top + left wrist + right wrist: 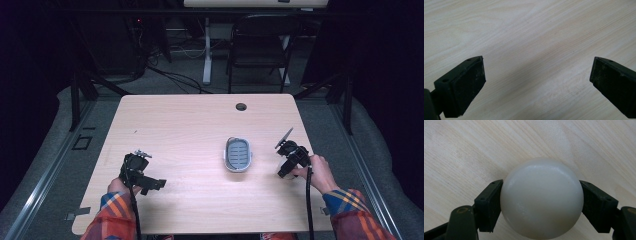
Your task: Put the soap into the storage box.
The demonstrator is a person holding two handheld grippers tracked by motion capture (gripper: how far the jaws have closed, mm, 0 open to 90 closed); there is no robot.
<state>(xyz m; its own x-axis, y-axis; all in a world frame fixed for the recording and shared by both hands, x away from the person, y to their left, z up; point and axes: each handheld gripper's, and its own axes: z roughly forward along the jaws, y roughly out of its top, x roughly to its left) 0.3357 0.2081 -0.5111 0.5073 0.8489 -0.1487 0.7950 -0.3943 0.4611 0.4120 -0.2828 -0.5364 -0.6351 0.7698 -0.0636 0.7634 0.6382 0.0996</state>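
A smooth, rounded white object (541,197), like an oval soap or a ball, rests on the light wooden table (190,115) near its right edge. My right gripper (541,195) is shut on it, one black pad pressing each side. In the high view this right gripper (286,167) points down at the table, to the right of a grey-and-white slotted dish (238,154) in the table's middle. My left gripper (137,172) sits at the front left. Its jaws stand wide open in the left gripper view (537,67), with nothing but bare wood between them.
A round cable hole (241,106) lies near the table's far edge. Beyond the table stand a dark folding chair (260,45) and a white desk leg (206,50), with cables on the floor. The dish is about a hand's width from my right gripper.
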